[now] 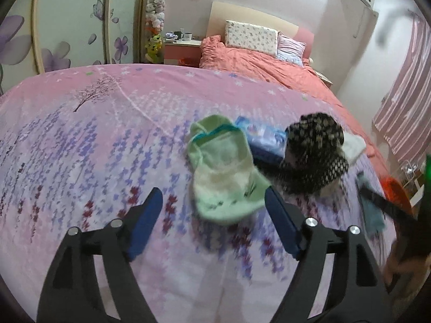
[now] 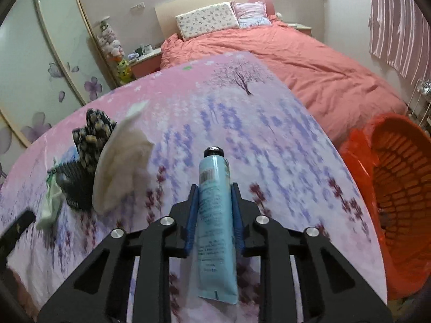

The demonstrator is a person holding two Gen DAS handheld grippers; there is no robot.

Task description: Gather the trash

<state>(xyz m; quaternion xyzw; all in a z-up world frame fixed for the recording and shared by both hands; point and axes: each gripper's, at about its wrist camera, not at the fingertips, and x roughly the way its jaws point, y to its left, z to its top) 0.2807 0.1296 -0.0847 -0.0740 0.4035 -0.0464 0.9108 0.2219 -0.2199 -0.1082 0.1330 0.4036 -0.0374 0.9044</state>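
Right wrist view shows my right claw (image 2: 214,207) clamped across the blue tube (image 2: 215,215), gripped mid-body for carrying to the orange basket (image 2: 398,188) alongside. My left claw (image 1: 214,210) gapes empty before the green sock (image 1: 226,177) on the bed (image 1: 107,134).

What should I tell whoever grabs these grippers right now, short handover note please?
Right gripper: shut on the blue tube, cap pointing away.
Left gripper: open, empty, over the green sock.
Orange basket stands beside the bed on the right.
Still on the bedspread: green sock, patterned black cloth, white pad.
Left: likely drop the tube in the basket, then sort the rest.
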